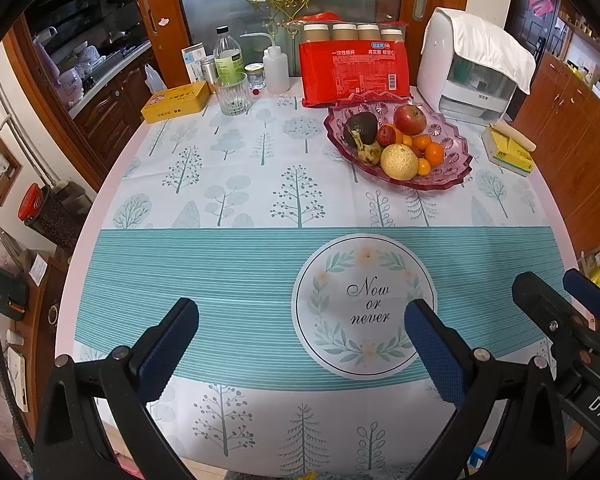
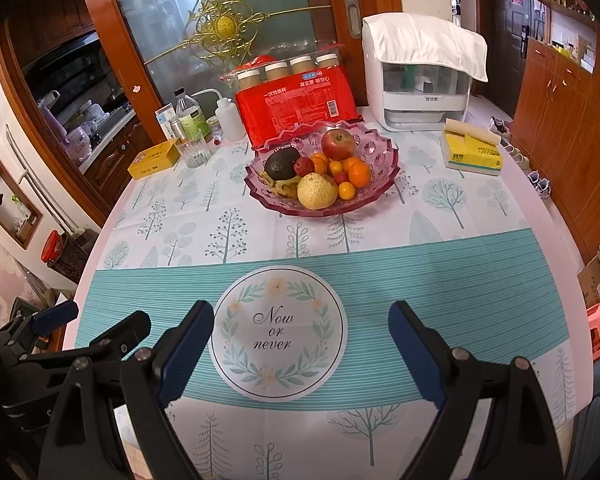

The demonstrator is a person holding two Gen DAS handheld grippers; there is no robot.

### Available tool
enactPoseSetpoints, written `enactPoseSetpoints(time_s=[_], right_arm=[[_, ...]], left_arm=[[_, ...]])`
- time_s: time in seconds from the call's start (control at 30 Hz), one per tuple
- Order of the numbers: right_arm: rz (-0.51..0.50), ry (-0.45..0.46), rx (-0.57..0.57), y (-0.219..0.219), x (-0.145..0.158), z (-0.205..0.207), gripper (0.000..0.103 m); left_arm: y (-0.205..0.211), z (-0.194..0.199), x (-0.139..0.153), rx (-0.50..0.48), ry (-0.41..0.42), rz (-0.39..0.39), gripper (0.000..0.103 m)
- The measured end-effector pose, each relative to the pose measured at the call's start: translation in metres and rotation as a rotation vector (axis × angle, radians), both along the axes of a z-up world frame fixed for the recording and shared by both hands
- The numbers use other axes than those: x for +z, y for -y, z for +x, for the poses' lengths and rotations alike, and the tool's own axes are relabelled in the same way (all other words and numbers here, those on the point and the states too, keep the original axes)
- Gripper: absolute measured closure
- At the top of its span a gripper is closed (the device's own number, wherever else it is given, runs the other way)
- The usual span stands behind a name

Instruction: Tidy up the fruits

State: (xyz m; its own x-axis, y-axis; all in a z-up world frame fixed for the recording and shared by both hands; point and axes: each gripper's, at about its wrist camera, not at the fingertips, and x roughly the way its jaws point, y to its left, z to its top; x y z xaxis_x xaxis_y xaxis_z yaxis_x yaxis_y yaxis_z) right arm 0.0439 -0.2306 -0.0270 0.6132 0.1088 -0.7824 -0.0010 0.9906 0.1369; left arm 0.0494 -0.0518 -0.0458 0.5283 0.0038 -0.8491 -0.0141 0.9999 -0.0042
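Note:
A pink glass fruit bowl (image 1: 456,148) (image 2: 380,176) stands on the far half of the table. It holds a red apple (image 1: 409,119) (image 2: 338,144), a dark avocado (image 1: 361,127) (image 2: 282,163), a yellow melon (image 1: 399,161) (image 2: 317,191), a spotted banana (image 1: 368,151) (image 2: 280,189), several small oranges (image 1: 434,153) (image 2: 358,173) and a red lychee (image 1: 386,135) (image 2: 304,166). My left gripper (image 1: 302,320) is open and empty over the near teal band. My right gripper (image 2: 302,322) is open and empty beside it; it also shows in the left wrist view (image 1: 556,292).
Behind the bowl stand a red pack of paper cups (image 1: 354,68) (image 2: 296,108) and a white appliance (image 1: 472,68) (image 2: 420,80). A glass tumbler (image 1: 231,94) (image 2: 196,152), bottles and a yellow tin (image 1: 176,102) (image 2: 154,160) are far left. A yellow tissue pack (image 1: 508,146) (image 2: 472,148) lies far right.

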Motion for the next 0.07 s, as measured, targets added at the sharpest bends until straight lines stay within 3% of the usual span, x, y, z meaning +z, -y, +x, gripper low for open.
enactPoseSetpoints(time_s=[0.07], right_arm=[[0.001,-0.001,0.0,0.0,-0.0002,-0.0001,0.013]], left_arm=[[0.0015,0.002,0.001,-0.001,-0.001,0.001,0.001]])
